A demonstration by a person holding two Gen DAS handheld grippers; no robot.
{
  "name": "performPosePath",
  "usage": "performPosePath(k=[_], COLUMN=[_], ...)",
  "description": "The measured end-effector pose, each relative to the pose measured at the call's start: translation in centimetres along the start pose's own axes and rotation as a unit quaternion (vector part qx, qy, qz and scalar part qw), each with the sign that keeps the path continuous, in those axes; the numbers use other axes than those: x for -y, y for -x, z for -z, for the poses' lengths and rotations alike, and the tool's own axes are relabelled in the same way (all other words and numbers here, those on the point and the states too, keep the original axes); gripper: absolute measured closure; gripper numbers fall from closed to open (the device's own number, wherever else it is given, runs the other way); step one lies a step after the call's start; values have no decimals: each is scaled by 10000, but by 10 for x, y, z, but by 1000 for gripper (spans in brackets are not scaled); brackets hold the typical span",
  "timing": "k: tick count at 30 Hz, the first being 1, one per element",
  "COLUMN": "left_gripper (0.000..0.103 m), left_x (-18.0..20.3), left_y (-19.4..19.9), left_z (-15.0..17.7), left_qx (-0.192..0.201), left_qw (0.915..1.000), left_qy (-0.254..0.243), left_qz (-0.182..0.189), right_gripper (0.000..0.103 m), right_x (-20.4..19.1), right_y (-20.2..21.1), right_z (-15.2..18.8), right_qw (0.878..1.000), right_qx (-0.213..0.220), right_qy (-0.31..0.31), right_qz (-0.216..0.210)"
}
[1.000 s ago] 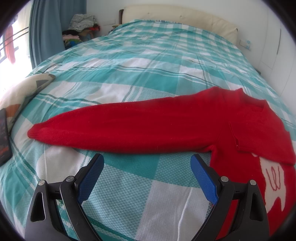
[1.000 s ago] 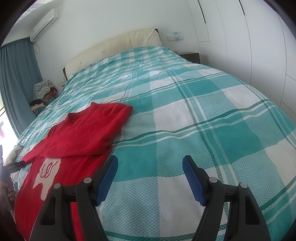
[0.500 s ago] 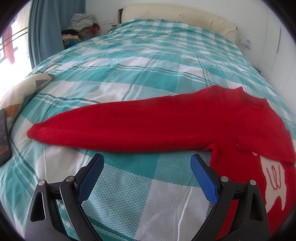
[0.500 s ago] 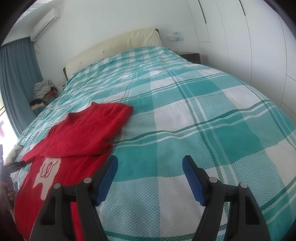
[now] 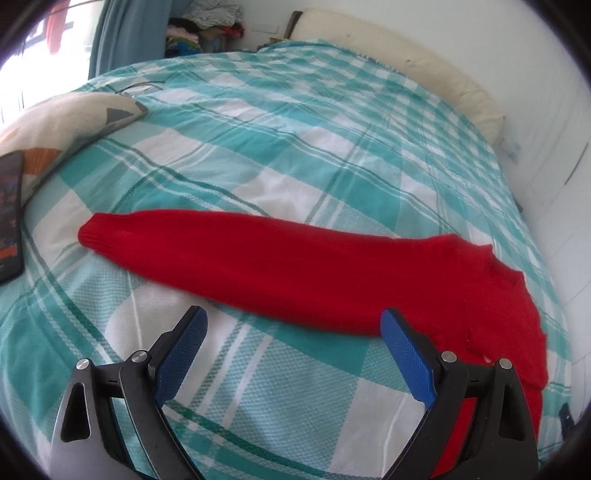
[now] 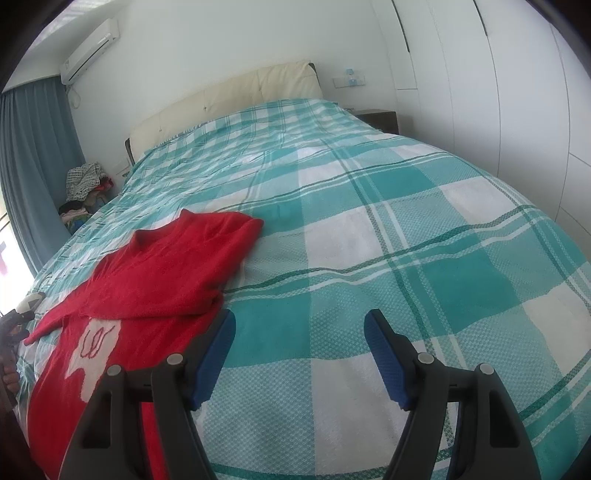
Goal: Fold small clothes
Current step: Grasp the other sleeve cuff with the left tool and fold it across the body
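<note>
A small red sweater (image 5: 461, 288) lies flat on the teal checked bed (image 5: 295, 122). Its left sleeve (image 5: 236, 254) stretches out to the left, cuff end at the far left. My left gripper (image 5: 291, 350) is open and empty, just in front of the sleeve, its right pad at the sleeve's near edge. In the right wrist view the sweater (image 6: 155, 291) has its right sleeve folded across the chest above a white motif (image 6: 92, 343). My right gripper (image 6: 299, 350) is open and empty over the bedspread (image 6: 406, 229), to the right of the sweater's edge.
A patterned cushion (image 5: 62, 122) and a dark phone (image 5: 9, 218) lie at the bed's left side. A pile of clothes (image 5: 207, 22) and a blue curtain (image 6: 33, 162) stand beyond the bed. White wardrobe doors (image 6: 517, 92) line the right wall.
The left gripper has swung left and tilted, so the sleeve now sits centred ahead of it. The right gripper has barely moved. Both stay open.
</note>
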State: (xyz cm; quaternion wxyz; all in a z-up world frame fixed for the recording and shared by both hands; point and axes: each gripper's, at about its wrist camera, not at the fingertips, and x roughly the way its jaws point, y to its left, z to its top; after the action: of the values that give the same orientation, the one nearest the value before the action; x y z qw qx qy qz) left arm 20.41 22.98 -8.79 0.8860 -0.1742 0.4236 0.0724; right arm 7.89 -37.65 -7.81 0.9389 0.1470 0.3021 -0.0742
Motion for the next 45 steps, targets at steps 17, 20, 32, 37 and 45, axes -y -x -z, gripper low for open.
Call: performPosePath(k=[17,20,32,37,45], left_gripper=[95,95,94,40,14], left_x=[-118,-55,303,343,220], left_y=[-13,23,83,52,50], left_z=[-73,-100,-54,-4,-21], left_qx=[107,442,86,-484,-62], left_qw=[9898,9966,9461,9374,9722], left_qy=[1384,694,-2175,-2731,-2211], left_qz=[-325,78,2399,2107,764], right_gripper=[31,31,31,31,31], right_x=[-1,0,-1,6,16], right_y=[1,1,14,21,27], right_z=[-2,-3,-9,-12,-18], right_qw=[9999,9999,9994,9988,9967], right_qx=[49,54,295,391,495], right_qy=[-45,-66,-52,-239,-539], right_qz=[-82,-98,-170,-194,-339])
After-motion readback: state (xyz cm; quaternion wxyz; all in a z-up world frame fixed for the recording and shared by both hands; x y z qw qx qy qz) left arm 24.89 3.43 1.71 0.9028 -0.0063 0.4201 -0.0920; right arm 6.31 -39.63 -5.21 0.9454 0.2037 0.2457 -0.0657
